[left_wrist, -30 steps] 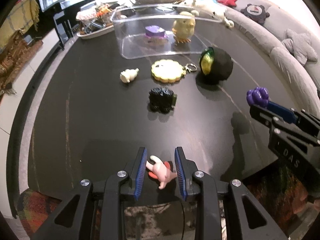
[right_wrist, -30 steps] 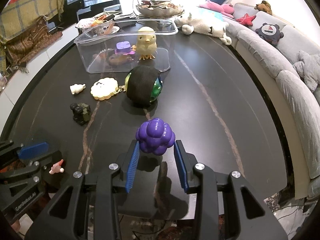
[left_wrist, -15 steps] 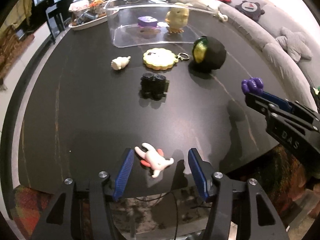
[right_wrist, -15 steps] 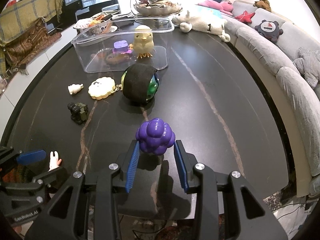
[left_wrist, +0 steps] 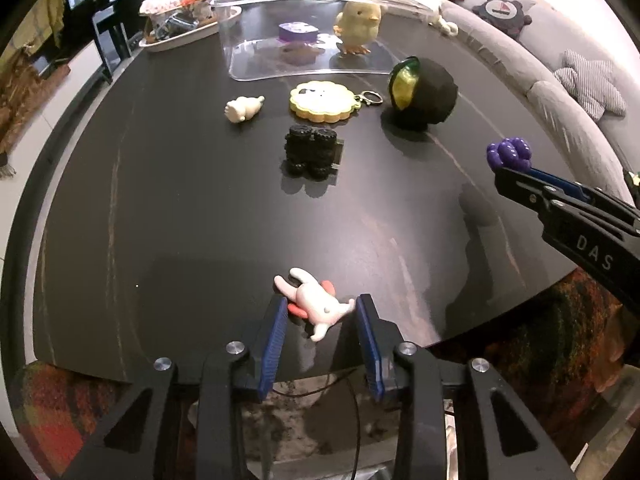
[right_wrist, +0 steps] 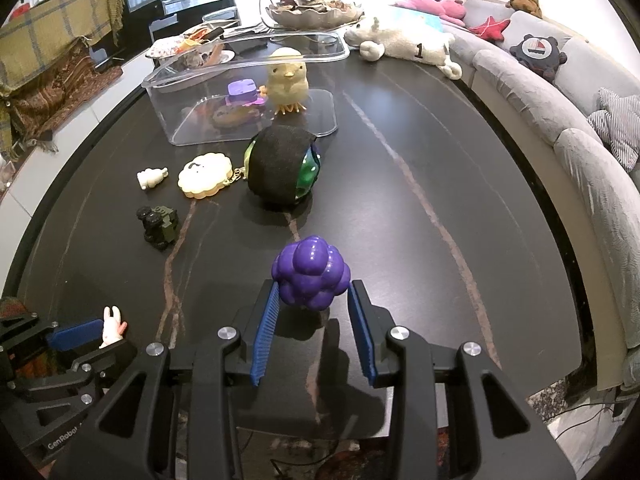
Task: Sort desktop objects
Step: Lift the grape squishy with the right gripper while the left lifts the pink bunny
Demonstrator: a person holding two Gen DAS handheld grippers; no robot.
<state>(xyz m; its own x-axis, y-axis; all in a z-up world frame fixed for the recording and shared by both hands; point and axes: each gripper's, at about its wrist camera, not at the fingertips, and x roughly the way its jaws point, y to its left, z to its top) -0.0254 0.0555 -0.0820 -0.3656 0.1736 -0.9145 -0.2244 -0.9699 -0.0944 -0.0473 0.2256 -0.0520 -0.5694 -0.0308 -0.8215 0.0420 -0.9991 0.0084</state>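
Note:
A small pink rabbit figure (left_wrist: 316, 304) lies on the dark table (left_wrist: 180, 216) between the fingers of my left gripper (left_wrist: 322, 316); the jaws sit close on both sides, contact unclear. It also shows in the right wrist view (right_wrist: 112, 322). My right gripper (right_wrist: 312, 304) is shut on a purple bumpy ball (right_wrist: 310, 278), held above the table; the ball also shows in the left wrist view (left_wrist: 510, 152). A clear plastic bin (right_wrist: 256, 60) at the back holds a yellow chick (right_wrist: 286, 80) and a purple toy (right_wrist: 242, 92).
On the table lie a white figurine (left_wrist: 242, 108), a yellow cookie keychain (left_wrist: 324, 101), a black toy car (left_wrist: 312, 152) and a black-and-green ball (left_wrist: 424, 92). A tray of clutter (left_wrist: 180, 20) is back left. A grey sofa (right_wrist: 560, 92) curves along the right.
My left gripper opened wide, dropped the rabbit onto the table, then narrowed around it again. The right gripper kept holding the purple ball, almost still.

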